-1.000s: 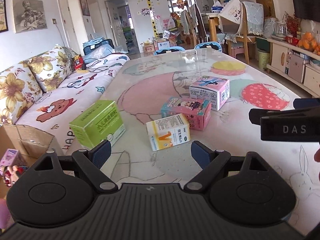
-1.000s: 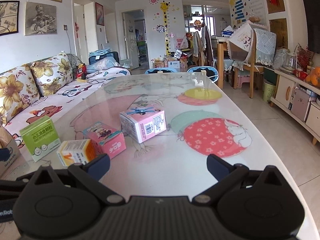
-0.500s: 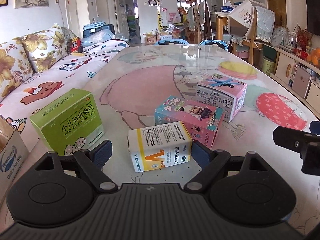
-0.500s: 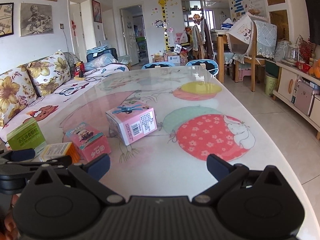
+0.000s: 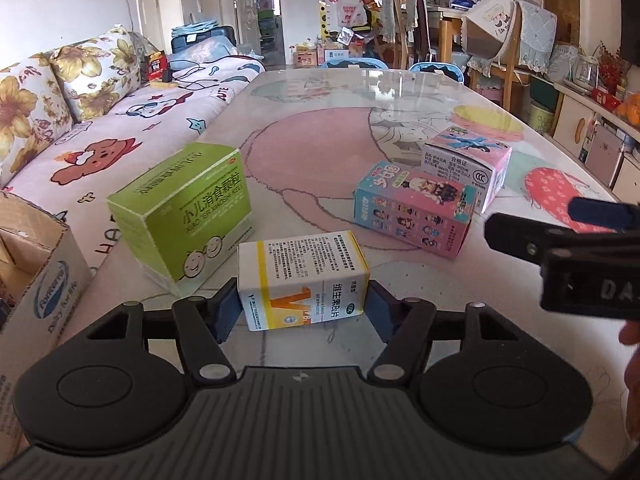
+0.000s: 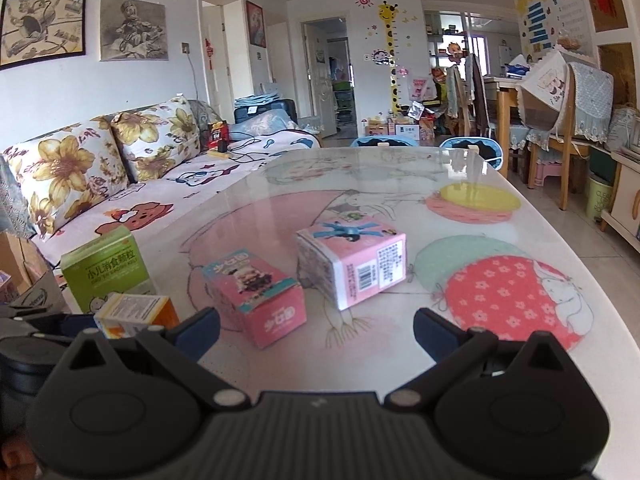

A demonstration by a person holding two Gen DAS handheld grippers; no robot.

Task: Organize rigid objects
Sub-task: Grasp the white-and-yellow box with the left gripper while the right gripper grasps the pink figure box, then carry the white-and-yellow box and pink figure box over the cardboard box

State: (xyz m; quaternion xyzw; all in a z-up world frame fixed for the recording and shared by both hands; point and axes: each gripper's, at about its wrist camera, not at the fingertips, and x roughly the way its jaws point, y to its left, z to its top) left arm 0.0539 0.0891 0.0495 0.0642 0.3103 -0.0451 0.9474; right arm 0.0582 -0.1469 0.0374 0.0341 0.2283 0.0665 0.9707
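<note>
Nearest, the left gripper (image 5: 302, 304) has just been closing its jaws around the white-and-orange box (image 5: 302, 280), which lies on the desk (image 5: 320, 128); the blue pads sit against or just beside its two ends, and whether they press yet cannot be told. Behind and left of that box stands the green box (image 5: 182, 210); behind and right lie the pink figure box (image 5: 416, 208) and, farther, the pink-and-white box (image 5: 466, 166). Nothing looks sorted yet, so all four remain. Left of the white-and-orange box, past the desk's edge, an open cardboard carton (image 5: 44, 280) waits. The right gripper (image 6: 316, 328) points slightly downward over the desk, jaws wide and empty.
</note>
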